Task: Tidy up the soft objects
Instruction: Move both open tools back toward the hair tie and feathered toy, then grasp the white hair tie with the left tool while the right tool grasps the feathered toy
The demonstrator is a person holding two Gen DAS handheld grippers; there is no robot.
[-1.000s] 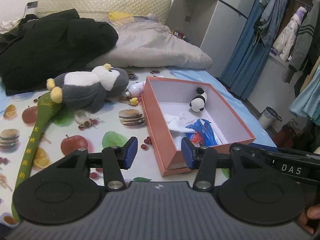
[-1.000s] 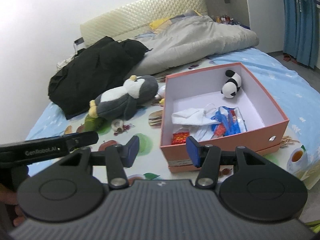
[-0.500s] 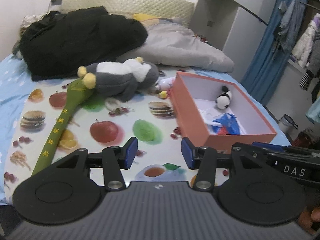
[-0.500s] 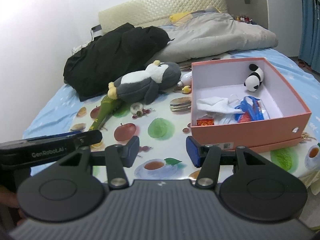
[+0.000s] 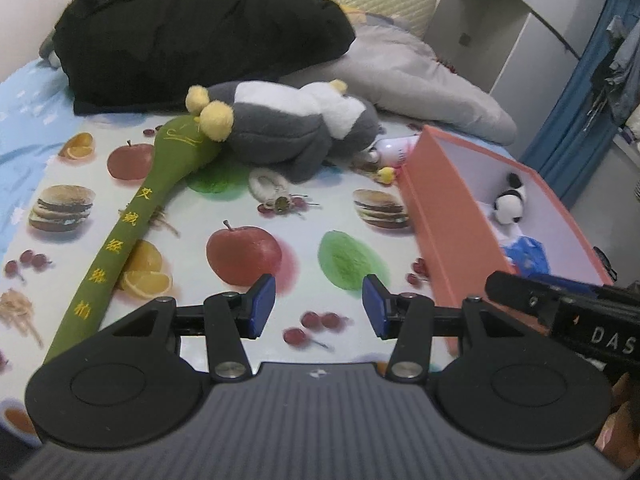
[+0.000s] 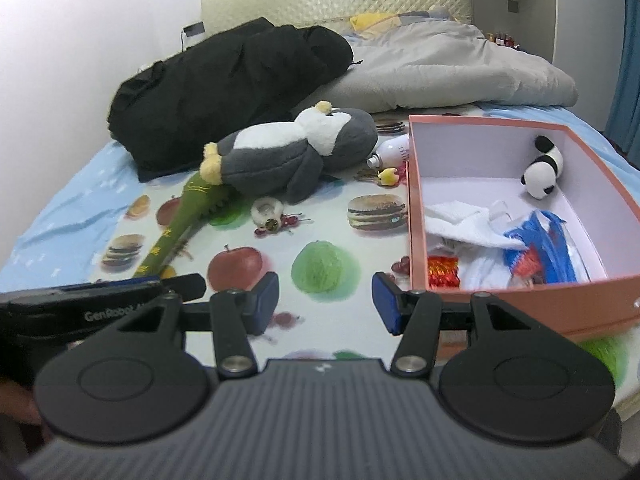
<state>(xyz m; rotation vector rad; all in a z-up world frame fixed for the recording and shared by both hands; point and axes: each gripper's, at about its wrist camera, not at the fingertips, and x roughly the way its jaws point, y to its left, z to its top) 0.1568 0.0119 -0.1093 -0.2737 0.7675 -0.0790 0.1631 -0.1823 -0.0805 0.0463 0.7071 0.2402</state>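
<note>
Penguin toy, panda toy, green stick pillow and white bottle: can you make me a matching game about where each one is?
Things:
1. penguin plush
2. small panda plush
3. long green plush stick
4. white bottle

Places:
A. inside the orange box, at its far corner
B. on the fruit-print sheet, one end tucked under the penguin's yellow feet
C. between the penguin's head and the box's outer wall
D. lying on its side in front of the black jacket

Pairs: 1-D, 2-A, 3-B, 4-C
</note>
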